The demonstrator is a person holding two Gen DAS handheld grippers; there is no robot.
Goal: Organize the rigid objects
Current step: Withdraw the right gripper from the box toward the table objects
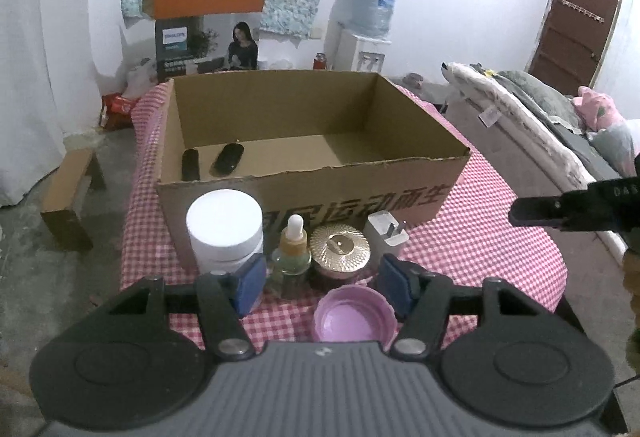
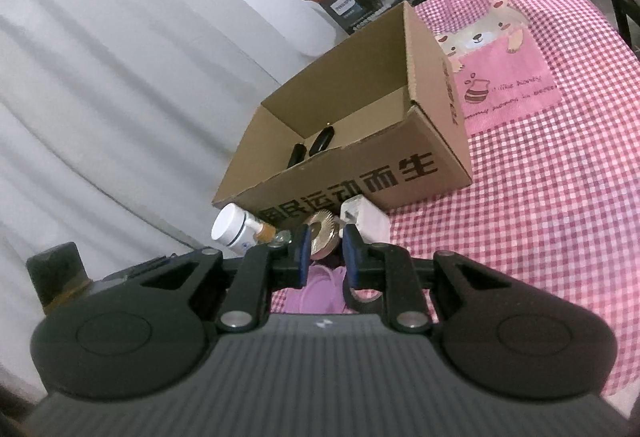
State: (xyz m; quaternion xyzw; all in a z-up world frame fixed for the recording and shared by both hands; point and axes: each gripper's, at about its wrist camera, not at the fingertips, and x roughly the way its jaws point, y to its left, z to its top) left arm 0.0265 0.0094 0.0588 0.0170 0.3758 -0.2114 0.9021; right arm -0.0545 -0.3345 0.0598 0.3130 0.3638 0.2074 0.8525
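While tilted downward, left tool [image 1: 322, 287] gapes.

One box [image 1: 348, 193] is sitting on the counter [image 1: 480, 237], and two black items are lying inside it: one [image 1: 190, 165] and another [image 1: 228, 159]. Five items are standing in front of it: one white jar [image 1: 225, 227], one dropper bottle [image 1: 292, 249], one gold-lidded jar [image 1: 339, 247], one white charger [image 1: 386, 233] and one purple lid [image 1: 354, 319]. Two tongs are showing: one left [image 1: 322, 287], one right [image 2: 325, 257].
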